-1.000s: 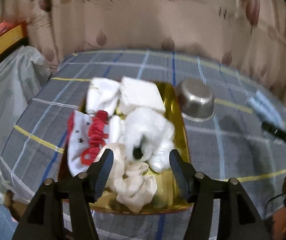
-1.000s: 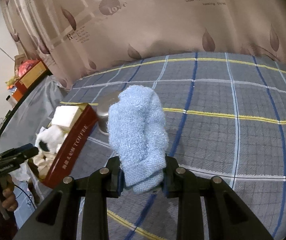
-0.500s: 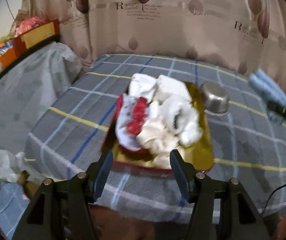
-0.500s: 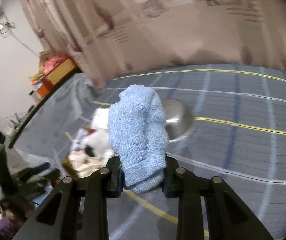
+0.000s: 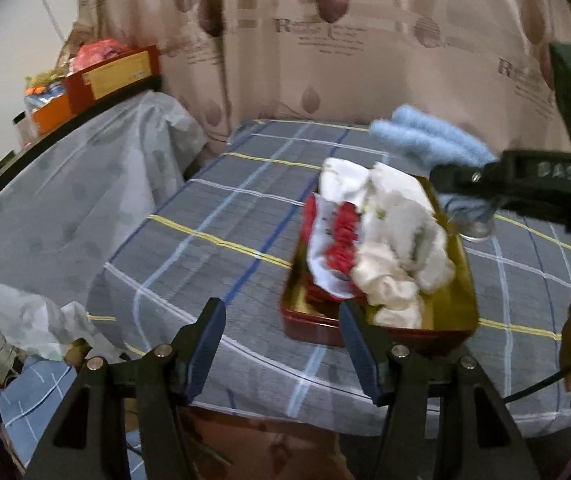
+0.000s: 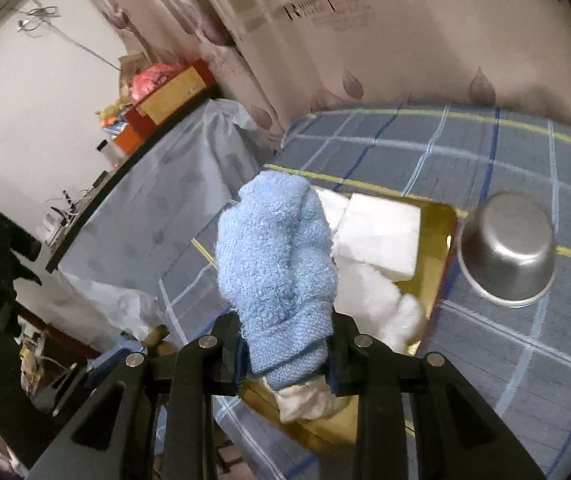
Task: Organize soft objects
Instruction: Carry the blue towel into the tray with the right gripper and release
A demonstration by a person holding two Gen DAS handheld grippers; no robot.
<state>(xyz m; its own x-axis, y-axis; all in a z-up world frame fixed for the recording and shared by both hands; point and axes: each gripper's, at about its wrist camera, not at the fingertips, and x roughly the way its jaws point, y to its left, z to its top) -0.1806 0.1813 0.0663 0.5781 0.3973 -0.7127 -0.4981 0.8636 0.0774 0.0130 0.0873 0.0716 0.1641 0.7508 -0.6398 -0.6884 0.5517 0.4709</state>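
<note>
My right gripper (image 6: 285,354) is shut on a fluffy light-blue sock (image 6: 277,264), which stands up between the fingers and hangs over the gold-lined red tin (image 6: 443,224). In the left wrist view the same blue sock (image 5: 425,140) shows above the far end of the tin (image 5: 309,320). The tin holds white cloths (image 5: 401,232) and a red-and-white piece (image 5: 333,240). My left gripper (image 5: 281,340) is open and empty, back at the table's near edge, left of the tin's near corner.
An upturned steel bowl (image 6: 507,252) stands on the plaid tablecloth (image 5: 213,248) right of the tin. A plastic-covered counter (image 5: 65,184) with red and orange boxes (image 5: 113,76) runs along the left. A curtain (image 5: 325,40) hangs behind the table.
The right gripper carried the blue sock leftward from the bare cloth to above the tin. The left gripper drew back from over the tin to the table's near edge and swung left.
</note>
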